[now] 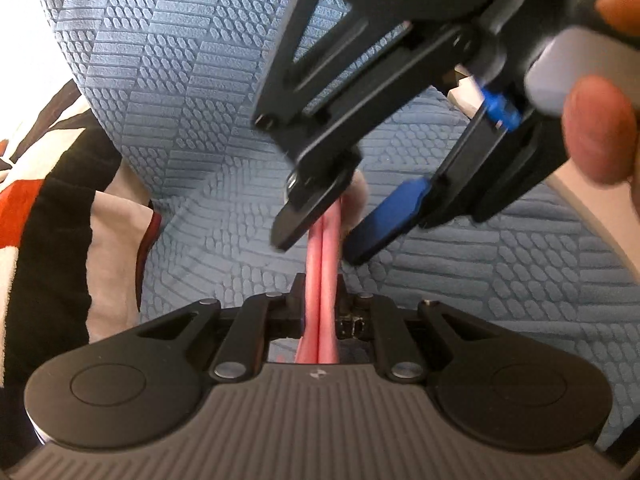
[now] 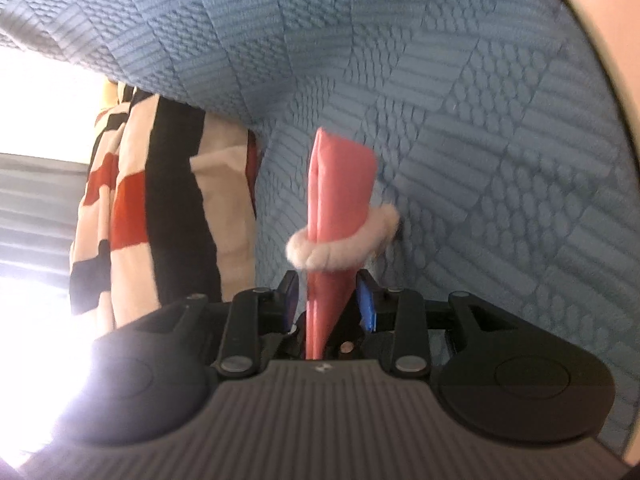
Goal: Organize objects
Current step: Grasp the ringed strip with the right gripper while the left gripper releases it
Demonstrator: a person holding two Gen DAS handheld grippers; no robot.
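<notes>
Left wrist view. Your left claw (image 1: 320,292) is clenched on a folded pink fabric piece with a white fluffy trim (image 1: 322,280), which runs straight out from between its fingers. Just beyond those fingertips, your right claw (image 1: 316,236) comes in from above and to the right, one black finger and one blue-padded finger straddling the same pink strip; its pads look slightly apart from the cloth here. A hand (image 1: 600,132) grips the right tool at the frame's right edge. Below both claws lies a blue quilted textured bedcover (image 1: 180,100), with a striped red, black and white cloth (image 1: 48,220) to the left of your left claw.

Right wrist view. The pink piece stands up between the right claw's (image 2: 328,300) fingers, the white trim ringing it just ahead of the tips and its folded end pointing forward. The blue pads flank the cloth closely; whether they press it cannot be told for certain. The bedcover fills the ground ahead; the striped cloth hangs to the claw's left.

Held at two points, the limp fabric likely stays flat and taut for folding or handing over.
</notes>
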